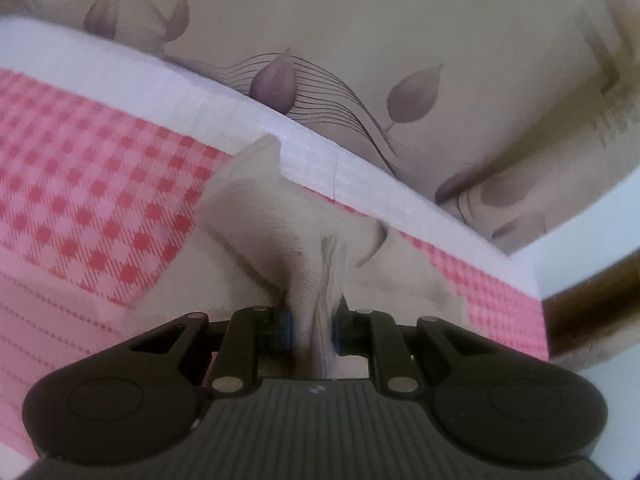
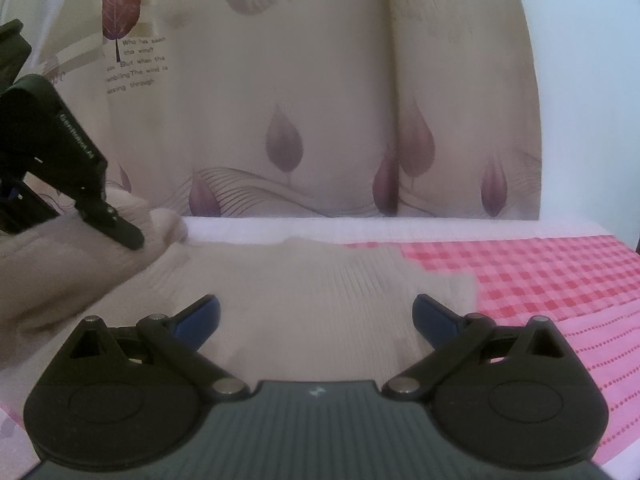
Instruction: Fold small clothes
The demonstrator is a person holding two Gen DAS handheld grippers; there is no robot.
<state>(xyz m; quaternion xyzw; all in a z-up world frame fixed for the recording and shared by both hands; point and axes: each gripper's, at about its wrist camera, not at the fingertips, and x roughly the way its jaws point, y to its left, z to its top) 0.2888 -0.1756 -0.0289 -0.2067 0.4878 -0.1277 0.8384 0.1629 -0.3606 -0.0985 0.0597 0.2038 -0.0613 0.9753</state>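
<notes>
A small beige ribbed garment (image 1: 264,216) lies on a pink checked cloth (image 1: 80,160). My left gripper (image 1: 312,328) is shut on a bunched fold of it, and the fabric rises from between the blue pads. In the right wrist view, that left gripper (image 2: 120,228) comes in from the left, holding one side of the garment (image 2: 320,292) lifted and drawn over the flat part. My right gripper (image 2: 316,306) hovers low over the near part of the garment. Its jaws stand wide apart with nothing between them.
The pink checked cloth (image 2: 540,272) covers a surface with a white far edge (image 1: 360,176). Right behind it hangs a beige curtain (image 2: 300,120) printed with purple leaves. A brown wooden piece (image 1: 592,292) shows at the right past the corner.
</notes>
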